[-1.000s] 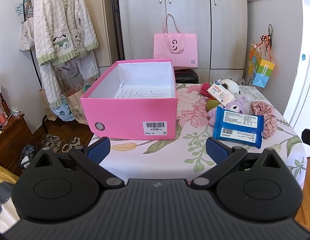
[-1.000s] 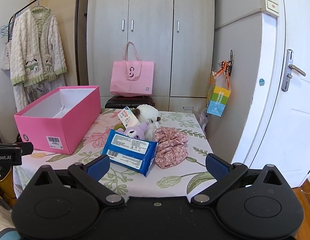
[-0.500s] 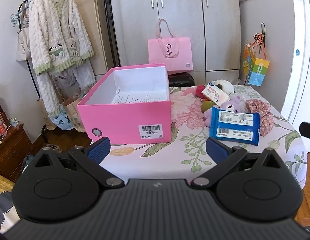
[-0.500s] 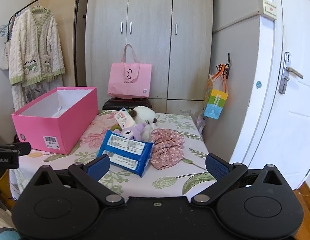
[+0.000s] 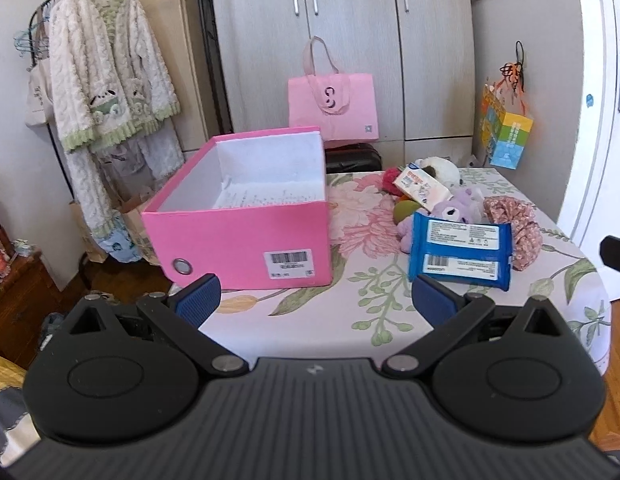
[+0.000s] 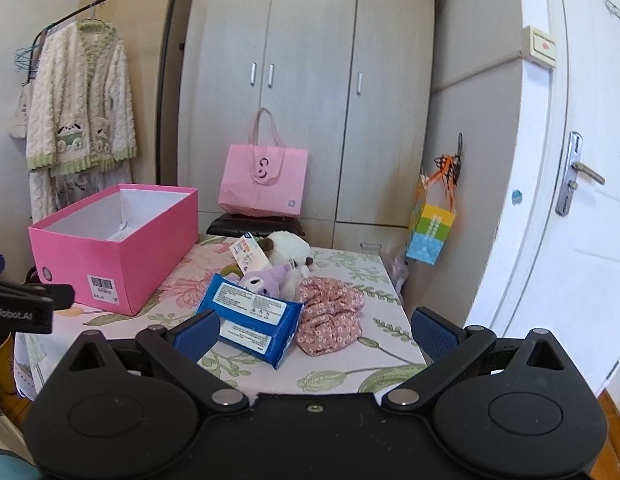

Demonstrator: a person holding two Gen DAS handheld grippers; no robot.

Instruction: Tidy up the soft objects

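An open pink box (image 5: 246,216) (image 6: 122,248) stands on the left of a floral-cloth table (image 5: 361,312) (image 6: 373,340), holding only a paper sheet. To its right lies a pile: a blue wipes pack (image 5: 459,250) (image 6: 250,316), a purple plush (image 5: 455,208) (image 6: 266,282), a white plush (image 5: 437,168) (image 6: 288,248), a small tissue pack (image 5: 419,186) (image 6: 248,256) and a pink floral scrunchie (image 5: 517,228) (image 6: 329,312). My left gripper (image 5: 313,296) hangs open before the table's near edge. My right gripper (image 6: 313,328) is open too, short of the wipes and scrunchie.
A pink tote bag (image 5: 333,106) rests on a dark suitcase (image 5: 351,158) behind the table, before a grey wardrobe (image 5: 349,40). A clothes rack with a fluffy robe (image 5: 110,80) stands left. A white door (image 6: 569,200) and a hanging colourful bag (image 6: 431,232) are on the right.
Both grippers have drawn back and risen a little, so the table and its objects look slightly smaller and lower. Both stay open; nothing on the table has moved.
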